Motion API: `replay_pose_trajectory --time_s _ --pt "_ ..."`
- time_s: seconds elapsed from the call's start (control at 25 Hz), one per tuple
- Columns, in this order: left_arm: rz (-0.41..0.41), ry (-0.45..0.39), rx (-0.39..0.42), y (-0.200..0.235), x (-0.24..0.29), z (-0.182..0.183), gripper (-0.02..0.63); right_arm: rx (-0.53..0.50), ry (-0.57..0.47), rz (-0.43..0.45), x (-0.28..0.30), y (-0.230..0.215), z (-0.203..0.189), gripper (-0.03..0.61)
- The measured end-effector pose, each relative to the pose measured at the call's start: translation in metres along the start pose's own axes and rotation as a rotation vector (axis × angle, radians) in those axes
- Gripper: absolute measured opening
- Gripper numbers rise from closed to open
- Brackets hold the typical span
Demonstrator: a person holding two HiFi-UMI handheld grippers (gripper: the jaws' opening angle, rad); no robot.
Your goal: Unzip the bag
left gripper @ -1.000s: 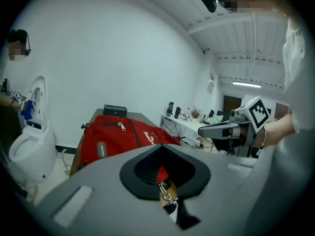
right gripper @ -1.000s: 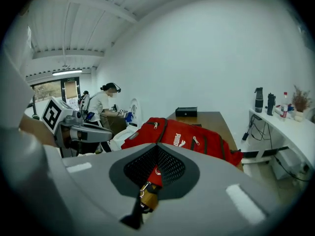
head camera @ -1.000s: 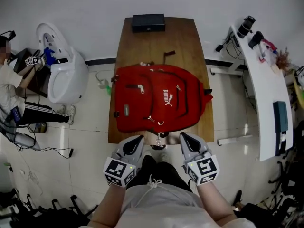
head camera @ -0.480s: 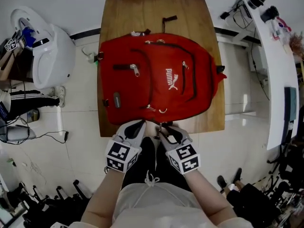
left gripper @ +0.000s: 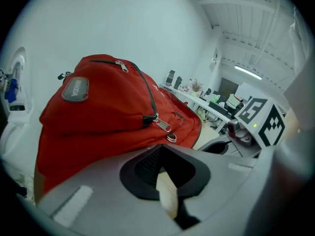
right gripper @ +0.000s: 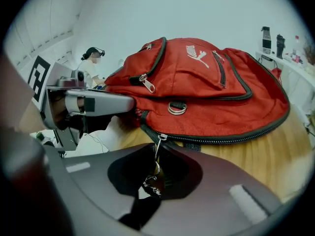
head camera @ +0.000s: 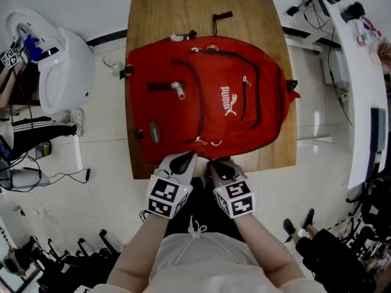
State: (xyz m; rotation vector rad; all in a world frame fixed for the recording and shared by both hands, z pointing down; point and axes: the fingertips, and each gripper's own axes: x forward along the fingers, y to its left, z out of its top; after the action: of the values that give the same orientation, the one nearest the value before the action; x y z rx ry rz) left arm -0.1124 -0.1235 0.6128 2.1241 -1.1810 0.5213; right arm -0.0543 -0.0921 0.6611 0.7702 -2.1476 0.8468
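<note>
A red backpack (head camera: 208, 96) lies flat on the wooden table (head camera: 146, 17), its bottom edge toward me. Both grippers meet at that near edge. My right gripper (head camera: 219, 166) is closing its jaws on the metal zipper pull (right gripper: 156, 156), which hangs from the slider (right gripper: 161, 137) of the main zip and runs down between the pads. My left gripper (head camera: 181, 162) points at the bag's edge just left of it, jaws together, tip by the red fabric. In the left gripper view, the left gripper (left gripper: 165, 181) shows a pale strip in its seam and no fabric between the jaws.
A white machine (head camera: 58, 60) stands on the floor left of the table, with a person's arm (head camera: 12, 54) beyond it. A white desk (head camera: 360, 102) with gear runs along the right. A small dark strap piece (head camera: 221, 17) lies on the table behind the bag.
Both grippers have moved forward from near my lap to the bag's near edge. The right gripper shifted left onto the hanging zipper pull. The bag now looks closer in the head view.
</note>
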Motion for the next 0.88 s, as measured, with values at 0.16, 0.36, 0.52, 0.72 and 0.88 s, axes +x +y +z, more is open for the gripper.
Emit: replay_pose_trajectory --time_s 0.16,0.36,0.52,0.72,0.88 --pt "0.000 0.028 -0.009 0.001 0.004 -0.004 0.006 -0.022 0.012 -0.008 -0.002 -0.006 0.000 0.014" --pt "-0.027 0.054 -0.014 -0.001 0.006 -0.008 0.006 -0.095 0.045 -0.028 -0.014 -0.019 -0.004 0.012" --pt "-0.051 0.072 0.006 -0.002 0.008 -0.010 0.006 -0.095 0.058 -0.051 -0.024 -0.038 -0.007 0.011" --pt "-0.032 0.118 -0.008 0.002 0.011 -0.011 0.006 -0.095 0.092 -0.076 -0.036 -0.057 -0.009 0.012" --pt "0.008 0.134 -0.031 -0.006 0.017 -0.006 0.006 -0.109 0.127 -0.075 -0.052 -0.077 -0.012 0.012"
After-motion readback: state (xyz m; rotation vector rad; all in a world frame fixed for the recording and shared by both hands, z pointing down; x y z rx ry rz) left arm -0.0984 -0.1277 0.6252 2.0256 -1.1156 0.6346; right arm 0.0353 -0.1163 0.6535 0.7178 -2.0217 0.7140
